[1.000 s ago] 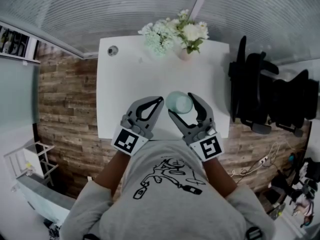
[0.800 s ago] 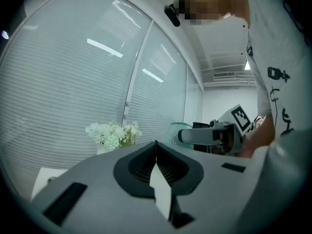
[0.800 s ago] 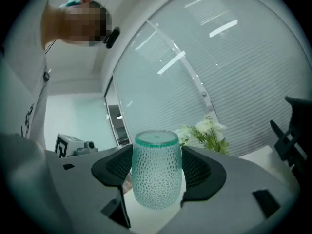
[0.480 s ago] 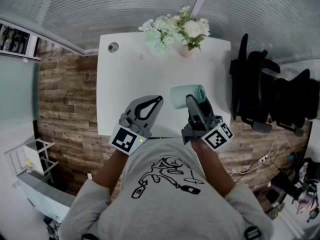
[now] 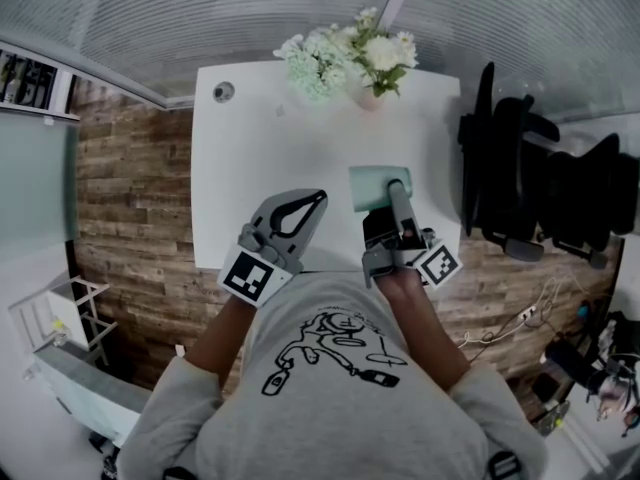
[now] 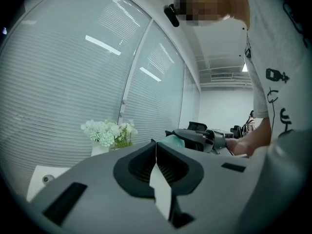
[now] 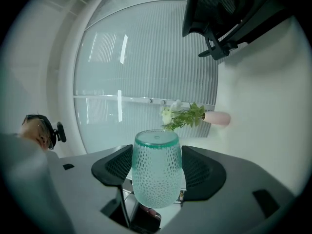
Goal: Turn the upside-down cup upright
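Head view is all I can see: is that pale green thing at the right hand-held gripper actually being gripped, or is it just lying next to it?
Observer: Gripped. In the right gripper view, the right hand-held gripper has its two pads pressed against opposite sides of the cup.
Visitor: A cup? From up here it looks like a plain tube.
Observer: Close up it is see-through teal glass, dimpled all over its wall, with a darker green band round one end.
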Tool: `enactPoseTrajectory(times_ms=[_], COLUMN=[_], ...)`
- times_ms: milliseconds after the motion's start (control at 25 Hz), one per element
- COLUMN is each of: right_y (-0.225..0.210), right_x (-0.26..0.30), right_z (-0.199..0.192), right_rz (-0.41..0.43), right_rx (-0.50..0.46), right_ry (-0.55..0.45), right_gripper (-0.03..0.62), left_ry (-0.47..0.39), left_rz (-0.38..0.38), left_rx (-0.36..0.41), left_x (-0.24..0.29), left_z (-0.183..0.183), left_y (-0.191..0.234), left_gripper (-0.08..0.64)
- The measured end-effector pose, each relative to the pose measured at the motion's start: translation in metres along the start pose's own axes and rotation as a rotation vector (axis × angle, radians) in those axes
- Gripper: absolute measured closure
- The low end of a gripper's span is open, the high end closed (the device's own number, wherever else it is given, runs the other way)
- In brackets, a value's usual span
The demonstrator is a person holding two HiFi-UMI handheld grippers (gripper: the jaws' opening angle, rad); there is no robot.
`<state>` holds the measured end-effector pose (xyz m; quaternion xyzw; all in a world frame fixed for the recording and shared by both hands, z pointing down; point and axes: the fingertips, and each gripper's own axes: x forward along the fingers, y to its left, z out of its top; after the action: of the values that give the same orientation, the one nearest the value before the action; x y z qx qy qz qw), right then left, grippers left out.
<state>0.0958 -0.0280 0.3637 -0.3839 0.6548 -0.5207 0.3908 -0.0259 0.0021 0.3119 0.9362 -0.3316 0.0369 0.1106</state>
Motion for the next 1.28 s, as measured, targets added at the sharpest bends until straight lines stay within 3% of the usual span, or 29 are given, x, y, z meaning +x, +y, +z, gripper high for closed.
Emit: enactPoseTrajectory(times_ms=[200,320,520,1120,1280], right_y=[0.0,0.0,0.002,-0.005,-0.006], right_x=[0.0,0.0,0.0,-0.001,-0.002], right_z=[0.001,0.003,0.002,-0.009,-0.01], right_rz=[0.001,0.006,0.014,0.016,0.017], right_rx=[0.004,0.01,0.021,0.089,0.093], right_ry=[-0.002,-0.008,-0.012,-0.004,-0.004], right_gripper=[0.267,0.267,0.267,0.267,0.267], left_ry=[-0.01,0.014,0.085,0.087,0.074], left_rz=[-0.129,-0.222,-0.305,-0.312,-0.318], left_rx=[-0.07,-0.076,-0.077,-0.064,-0.078], left_x=[0.003,0.008,0.018,0.045,0.046], left_z=[0.001,-0.003,-0.018,-0.026,-0.024], left_y=[-0.015,-0.029,-0.043,-0.05,-0.049], left_gripper=[0.542,0.453,0.411,0.402,0.442])
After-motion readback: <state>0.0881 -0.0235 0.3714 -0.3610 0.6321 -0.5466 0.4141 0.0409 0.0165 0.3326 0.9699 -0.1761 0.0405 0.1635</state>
